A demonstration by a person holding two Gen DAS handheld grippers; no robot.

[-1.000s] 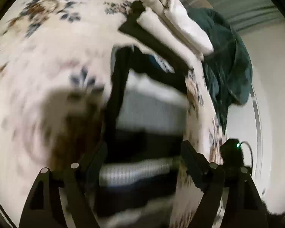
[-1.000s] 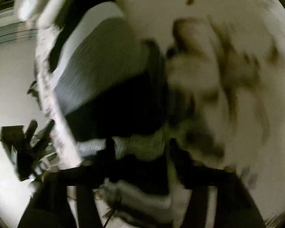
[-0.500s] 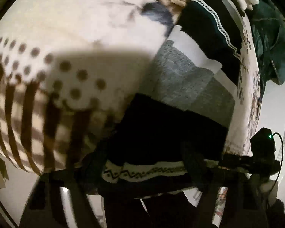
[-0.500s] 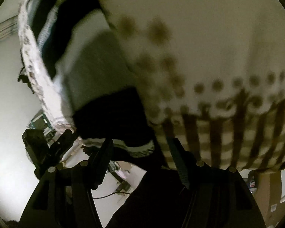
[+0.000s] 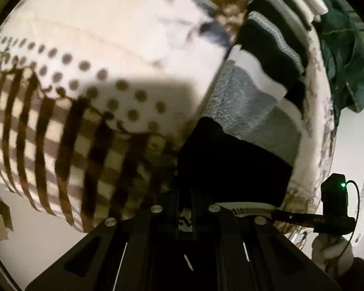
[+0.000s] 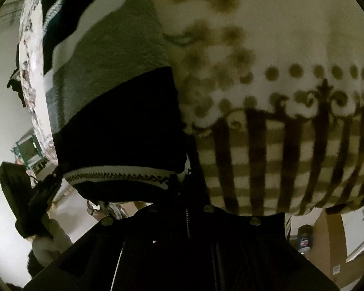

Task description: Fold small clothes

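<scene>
Evidently the fold is mid-way: the sweater (image 5: 242, 111), banded black, grey and white, lies along the edge of the bed (image 5: 89, 31), its patterned hem at the near end. The left tool (image 5: 185, 208) and the right tool (image 6: 184, 194) each sit low at that hem, pressed together and apparently pinching it, though shadow hides the tips. Next, I judge, both must carry the hem forward together, level, onto the upper bands.

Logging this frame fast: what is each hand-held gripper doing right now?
Left hand-held gripper: closed on the sweater's hem.
Right hand-held gripper: closed on the same hem.
</scene>
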